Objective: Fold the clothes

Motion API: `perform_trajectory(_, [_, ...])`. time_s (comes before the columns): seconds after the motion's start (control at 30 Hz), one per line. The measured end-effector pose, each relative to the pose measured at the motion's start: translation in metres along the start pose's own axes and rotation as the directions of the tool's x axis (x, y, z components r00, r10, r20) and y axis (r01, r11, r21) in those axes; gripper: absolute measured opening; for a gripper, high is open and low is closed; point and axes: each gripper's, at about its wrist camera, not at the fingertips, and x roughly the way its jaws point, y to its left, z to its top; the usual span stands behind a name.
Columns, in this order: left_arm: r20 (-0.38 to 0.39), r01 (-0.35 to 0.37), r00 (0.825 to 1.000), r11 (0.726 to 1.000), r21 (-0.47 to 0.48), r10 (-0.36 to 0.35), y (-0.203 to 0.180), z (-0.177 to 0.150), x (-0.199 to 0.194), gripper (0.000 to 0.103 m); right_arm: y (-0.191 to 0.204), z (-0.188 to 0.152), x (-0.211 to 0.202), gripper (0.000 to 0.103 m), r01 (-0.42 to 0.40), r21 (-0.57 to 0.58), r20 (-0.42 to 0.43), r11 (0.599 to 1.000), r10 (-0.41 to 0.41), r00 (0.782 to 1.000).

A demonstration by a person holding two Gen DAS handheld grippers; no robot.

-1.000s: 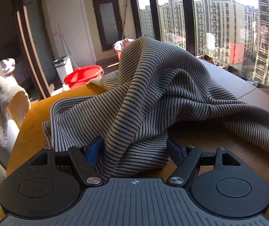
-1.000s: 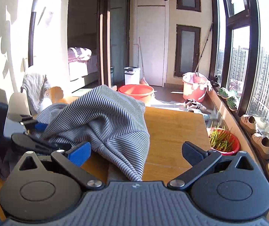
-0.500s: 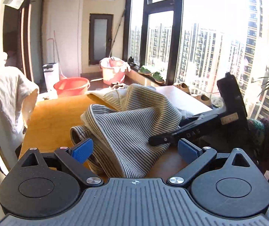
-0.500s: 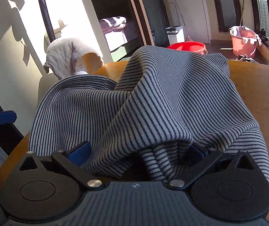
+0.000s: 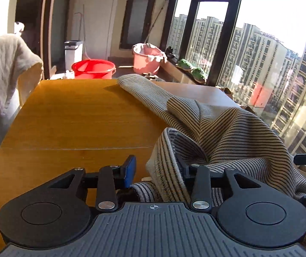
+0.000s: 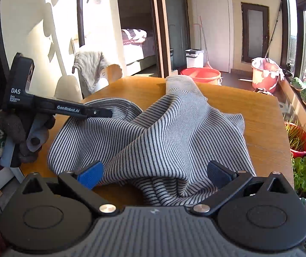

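Observation:
A grey garment with thin black stripes (image 6: 174,132) lies crumpled on the wooden table (image 6: 264,128). One end stretches toward the far edge. In the left wrist view the garment (image 5: 228,132) sits at the right. My left gripper (image 5: 154,168) has narrowed jaws with the garment's ribbed hem between them, and its tip shows in the right wrist view (image 6: 101,113) at the garment's left edge. My right gripper (image 6: 155,172) is open, its fingers on either side of the near bunched fold.
A chair with a cream towel (image 5: 1,64) stands left of the table. A red basin (image 5: 93,69), a pink bucket (image 5: 147,59) and a white bin (image 5: 73,51) sit on the floor beyond. Potted plants (image 6: 298,137) stand right of the table.
My left gripper has moved in onto the hem and its jaws have narrowed on it. My right gripper has pulled back and sees the whole garment, which is spread lower.

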Motion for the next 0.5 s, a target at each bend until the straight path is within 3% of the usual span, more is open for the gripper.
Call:
perform_trajectory(0.03, [0.024, 0.006, 1.0, 1.0, -0.028, -0.005, 0.008, -0.004, -0.008, 0.012, -0.01, 0.009, -0.006, 0.103, 0.042, 0.037, 0.047, 0.998, -0.044, 0.998])
perform_trajectory(0.13, [0.147, -0.023, 0.988, 0.99, -0.138, 0.043, 0.027, 0.001, -0.045, 0.012, -0.047, 0.008, -0.005, 0.103, 0.113, 0.165, 0.068, 0.98, -0.125, 0.99])
perform_trajectory(0.2, [0.246, -0.154, 0.951, 0.977, -0.147, 0.187, 0.038, 0.016, -0.072, 0.012, -0.065, -0.002, 0.014, 0.103, 0.136, 0.201, 0.082, 0.97, -0.155, 0.985])
perform_trajectory(0.27, [0.322, -0.288, 0.887, 0.942, -0.169, 0.33, 0.044, 0.026, -0.096, 0.017, -0.063, -0.006, 0.014, 0.103, 0.179, 0.19, 0.047, 0.965, -0.191, 0.98])
perform_trajectory(0.3, [0.335, -0.281, 0.885, 0.945, -0.167, 0.323, 0.039, 0.028, -0.105, 0.02, -0.063, -0.012, 0.011, 0.1, 0.196, 0.184, 0.05, 0.963, -0.208, 0.977])
perform_trajectory(0.37, [0.304, -0.185, 0.934, 0.982, -0.04, 0.188, 0.01, 0.019, -0.095, 0.064, -0.066, -0.016, 0.019, 0.088, 0.232, 0.194, 0.026, 0.953, -0.242, 0.97])
perform_trajectory(0.43, [0.246, -0.07, 0.968, 0.993, 0.098, 0.044, -0.021, 0.007, -0.08, 0.076, -0.068, -0.015, 0.031, 0.075, 0.282, 0.2, -0.007, 0.938, -0.286, 0.958])
perform_trajectory(0.5, [0.18, -0.028, 0.984, 0.964, 0.263, -0.02, -0.061, -0.021, -0.065, 0.076, -0.073, -0.014, 0.039, 0.073, 0.294, 0.227, -0.028, 0.929, -0.295, 0.955])
